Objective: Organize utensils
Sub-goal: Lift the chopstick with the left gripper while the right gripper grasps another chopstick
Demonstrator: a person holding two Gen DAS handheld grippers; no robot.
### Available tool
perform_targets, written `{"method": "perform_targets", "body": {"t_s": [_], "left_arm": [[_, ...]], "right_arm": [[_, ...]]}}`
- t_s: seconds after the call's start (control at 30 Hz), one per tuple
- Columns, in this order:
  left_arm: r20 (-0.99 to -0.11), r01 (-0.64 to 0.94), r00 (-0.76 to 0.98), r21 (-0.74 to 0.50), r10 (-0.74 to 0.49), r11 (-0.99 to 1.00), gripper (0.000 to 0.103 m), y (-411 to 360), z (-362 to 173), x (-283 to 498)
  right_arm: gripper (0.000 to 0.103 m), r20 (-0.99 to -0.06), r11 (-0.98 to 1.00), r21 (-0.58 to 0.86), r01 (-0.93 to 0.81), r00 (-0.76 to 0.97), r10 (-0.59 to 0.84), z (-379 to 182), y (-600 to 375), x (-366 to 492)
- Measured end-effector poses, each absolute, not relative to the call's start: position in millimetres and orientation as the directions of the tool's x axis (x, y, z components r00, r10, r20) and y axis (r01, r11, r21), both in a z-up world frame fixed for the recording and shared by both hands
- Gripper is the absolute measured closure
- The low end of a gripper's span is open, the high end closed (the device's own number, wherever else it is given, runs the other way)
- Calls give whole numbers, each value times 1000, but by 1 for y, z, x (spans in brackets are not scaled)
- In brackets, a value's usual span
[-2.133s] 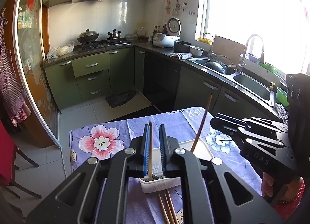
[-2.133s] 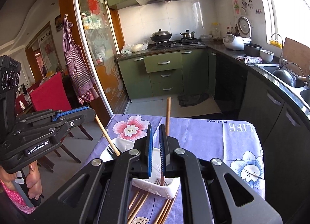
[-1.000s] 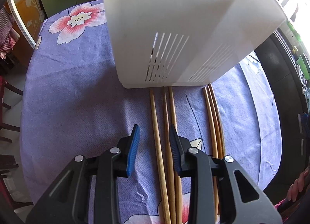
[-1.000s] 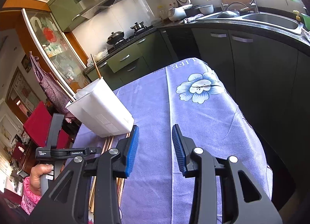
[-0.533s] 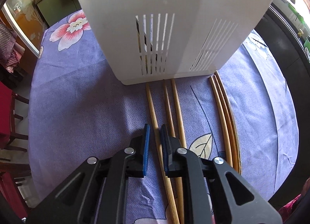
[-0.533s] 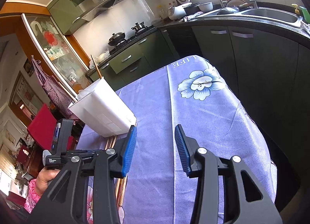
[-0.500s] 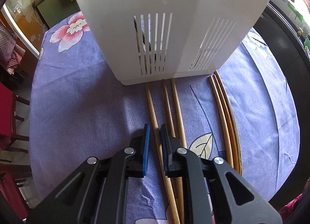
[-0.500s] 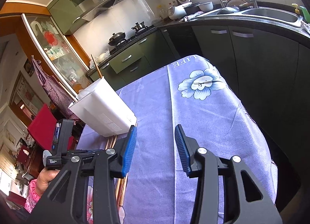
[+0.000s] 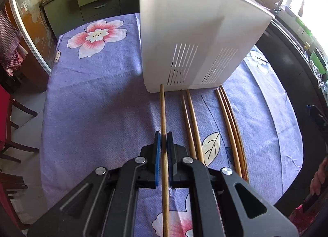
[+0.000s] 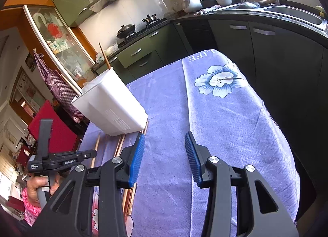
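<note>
Left gripper (image 9: 163, 137): pinching one chopstick (image 9: 163, 110), near the white holder (image 9: 196, 38).
Right gripper (image 10: 165, 151): spread, nothing between.

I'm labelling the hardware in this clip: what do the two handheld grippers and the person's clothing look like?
Both the left gripper and right gripper are matte black linkage frames with silver rivets and ribbed blue pads. Seen from the right wrist, the left one carries small white lettering, too small to read. A pink patterned sleeve shows at the wrist.
</note>
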State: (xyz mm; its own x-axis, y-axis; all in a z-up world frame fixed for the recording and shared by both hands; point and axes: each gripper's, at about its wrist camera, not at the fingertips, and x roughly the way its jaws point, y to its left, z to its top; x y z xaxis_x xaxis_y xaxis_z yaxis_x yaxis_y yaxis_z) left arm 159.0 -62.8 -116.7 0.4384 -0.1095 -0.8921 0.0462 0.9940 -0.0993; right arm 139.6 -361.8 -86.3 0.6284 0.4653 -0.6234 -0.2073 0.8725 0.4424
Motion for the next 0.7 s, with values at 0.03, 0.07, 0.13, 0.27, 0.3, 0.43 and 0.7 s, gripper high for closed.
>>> {"method": "perform_targets", "body": {"t_s": [0.03,0.07,0.13,0.27,0.3,0.43,0.7], "left_arm": [[-880,46,458,-114,-123,992,97,-60,-109,153],[-866,46,483,-124,-130,991,97,-56,-101,147],[-829,46,542,-135,-138,990,97,-50,-83,135],[-745,40,655,-133,-127,990,97,-39,-49,107],[-728,38,675,-128,-120,991,97,-37,-42,102],[-679,33,726,-118,-105,992,97,-31,-27,88],[-658,36,745,-132,-115,991,97,-18,-25,83]], "right_arm": [[61,-638,876,428,-221,614,466,-89,-354,142],[61,-653,880,413,-234,597,465,-91,-346,145],[61,-686,890,378,-256,568,455,-99,-329,152],[61,-735,906,311,-285,532,420,-113,-297,168],[61,-746,910,293,-294,526,410,-116,-290,172],[61,-782,926,204,-318,516,349,-125,-262,189],[63,-825,939,30,-342,522,217,-145,-223,205]]}}
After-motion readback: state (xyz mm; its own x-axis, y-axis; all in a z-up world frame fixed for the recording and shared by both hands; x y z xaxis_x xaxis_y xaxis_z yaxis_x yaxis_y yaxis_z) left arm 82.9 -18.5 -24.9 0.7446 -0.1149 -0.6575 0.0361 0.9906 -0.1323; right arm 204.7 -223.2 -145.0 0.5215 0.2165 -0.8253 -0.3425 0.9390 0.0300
